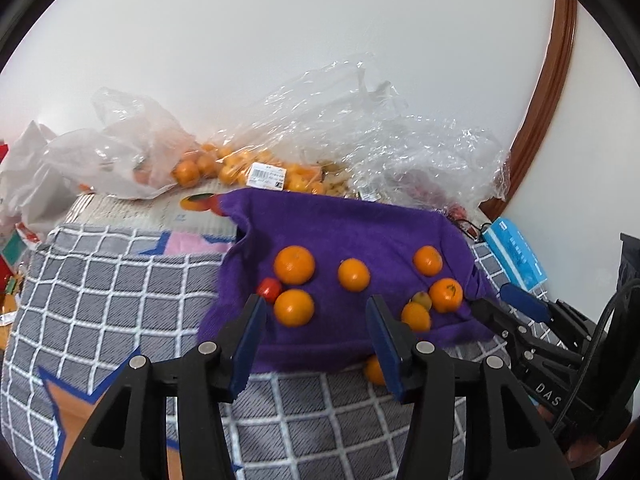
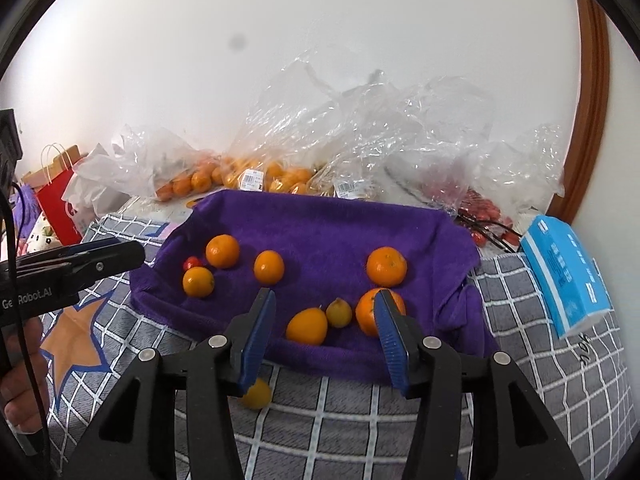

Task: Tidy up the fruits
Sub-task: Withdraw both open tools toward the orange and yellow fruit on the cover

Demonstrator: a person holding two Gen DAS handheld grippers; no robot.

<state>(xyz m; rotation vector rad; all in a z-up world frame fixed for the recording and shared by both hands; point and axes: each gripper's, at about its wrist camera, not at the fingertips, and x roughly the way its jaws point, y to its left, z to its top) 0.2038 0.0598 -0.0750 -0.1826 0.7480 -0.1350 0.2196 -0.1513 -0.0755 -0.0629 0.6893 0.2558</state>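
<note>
The left hand-held gripper [image 1: 318,326] hovers with its blue-padded jaws spread wide and nothing between them, above the near edge of a purple towel [image 1: 344,232]. The right hand-held gripper [image 2: 326,320] is likewise wide apart and holds nothing, poised over the towel's near right part; its right pad overlaps a large orange [image 2: 370,314] in the view, though contact cannot be confirmed.

The towel lies spread over a grey checked blanket [image 2: 532,360] with white grid lines and an orange star outlined in blue. The fruits sit on the towel in two loose groups. On the left, two oranges [image 1: 294,265] sit close together with a small red tomato [image 1: 269,289] just beside them, and another orange [image 1: 353,275] lies a little to their right. On the right, an orange [image 2: 386,266] sits farther back, and nearer the front are the large orange, a small yellowish fruit [image 2: 339,312] and an oval orange fruit [image 2: 307,326], close together. One small orange fruit [image 2: 258,394] lies off the towel on the blanket, just past its near edge.

Behind the towel, against a white wall, crumpled clear plastic bags [image 2: 360,136] hold more oranges and some red fruit. A blue tissue pack [image 2: 568,276] lies on the blanket at right.
</note>
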